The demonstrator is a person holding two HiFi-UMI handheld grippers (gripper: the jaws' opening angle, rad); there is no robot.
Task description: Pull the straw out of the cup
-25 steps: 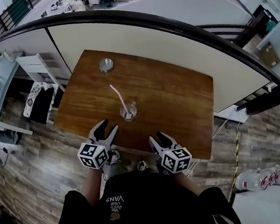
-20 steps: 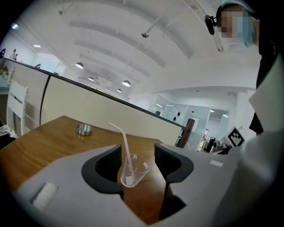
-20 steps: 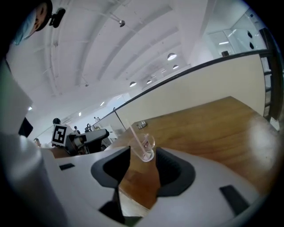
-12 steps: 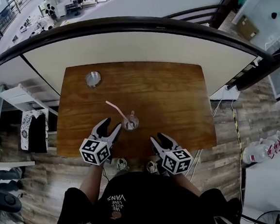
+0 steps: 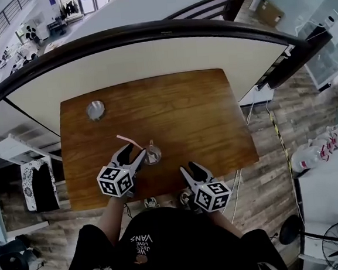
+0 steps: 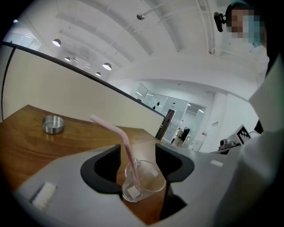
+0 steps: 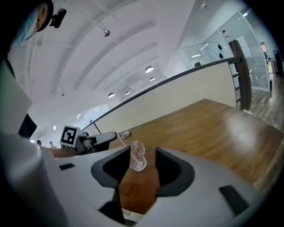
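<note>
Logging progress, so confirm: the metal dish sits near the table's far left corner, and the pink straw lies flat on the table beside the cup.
Wrong on the straw: it stands in the cup, not flat on the table, as the left gripper view shows. The metal dish is as stated.

In the head view the hands holding the left tongs [image 5: 134, 151] and right tongs [image 5: 190, 166] were hidden under the marker cubes [image 5: 115, 181], and the person's trunk [image 5: 173, 248] was cut off at 6 o'clock. The left tongs' jaws had just been opening with the cup [image 5: 152, 155] between them. One jaw tip covered the cup's 9 o'clock side there, so whether a pad touched the glass could not be told. The straw [image 5: 128, 140] blurred behind the glass at its lower end in the left gripper view, and was too thin to follow in the right gripper view. The metal dish [image 5: 96, 110] was too small to tell its contents. The surface [image 5: 179, 113] lay hidden at its near edge behind both tongs.
</note>
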